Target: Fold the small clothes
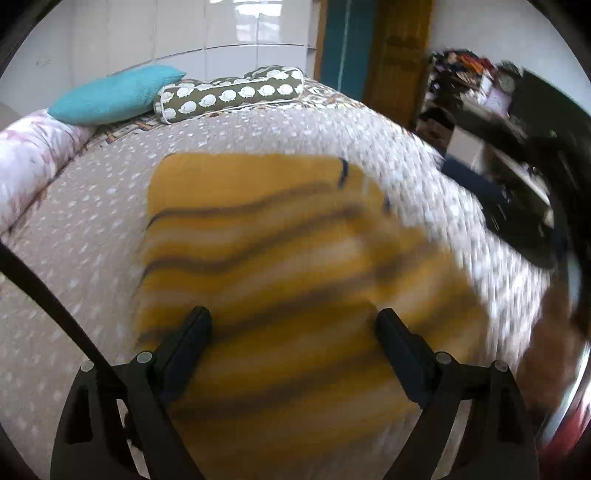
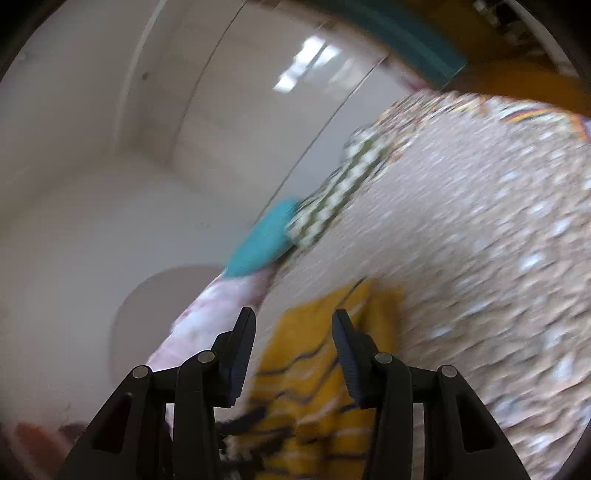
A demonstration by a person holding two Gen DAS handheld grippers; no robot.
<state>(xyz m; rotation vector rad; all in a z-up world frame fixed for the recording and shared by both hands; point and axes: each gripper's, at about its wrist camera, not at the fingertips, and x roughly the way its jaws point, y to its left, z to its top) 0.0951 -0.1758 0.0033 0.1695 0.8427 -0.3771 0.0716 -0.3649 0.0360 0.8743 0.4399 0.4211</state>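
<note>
A small yellow garment with dark and pale stripes (image 1: pixel 266 243) lies flat on the beige dotted bedspread (image 1: pixel 92 229). My left gripper (image 1: pixel 293 319) is open, its jaws wide apart just above the garment's near part, holding nothing. In the right wrist view the same garment (image 2: pixel 306 369) lies below and beyond my right gripper (image 2: pixel 293 321), which is open and empty and tilted steeply. Both views are blurred by motion.
A teal pillow (image 1: pixel 114 94) and an olive bolster with white dots (image 1: pixel 229 94) lie at the bed's far end by a white wardrobe (image 1: pixel 184 29). A pink floral roll (image 1: pixel 33 155) lines the left edge. Cluttered shelves (image 1: pixel 517 110) stand to the right.
</note>
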